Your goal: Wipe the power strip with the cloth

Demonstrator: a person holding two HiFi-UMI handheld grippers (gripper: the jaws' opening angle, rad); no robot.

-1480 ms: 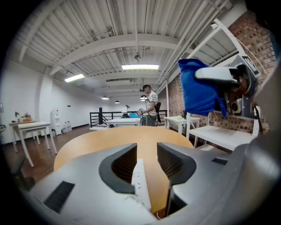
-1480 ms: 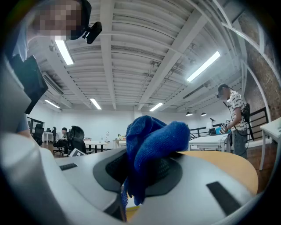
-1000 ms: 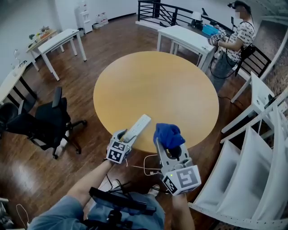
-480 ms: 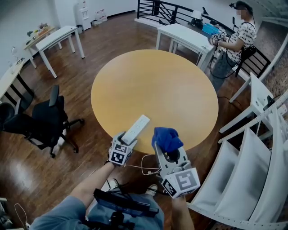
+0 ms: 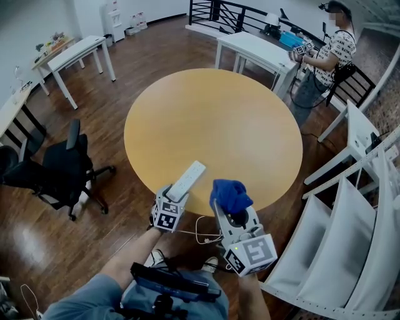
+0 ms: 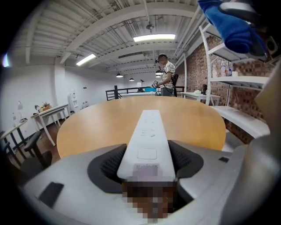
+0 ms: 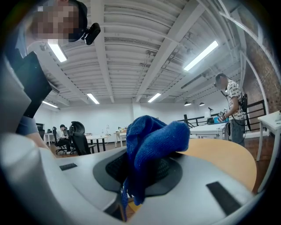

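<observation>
The round wooden table stretched away ahead of the fingertips. On it, at the near rim, lay the white power strip, its near end between the fingers of the left gripper and its length running straight out beyond them. Those jaws had just been opening, then easing in slightly, and stood either side of the strip.

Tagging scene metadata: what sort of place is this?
Likely an open-plan office or lab workspace: a round wooden table, white desks, a black office chair, and a black railing at the far end.
</observation>
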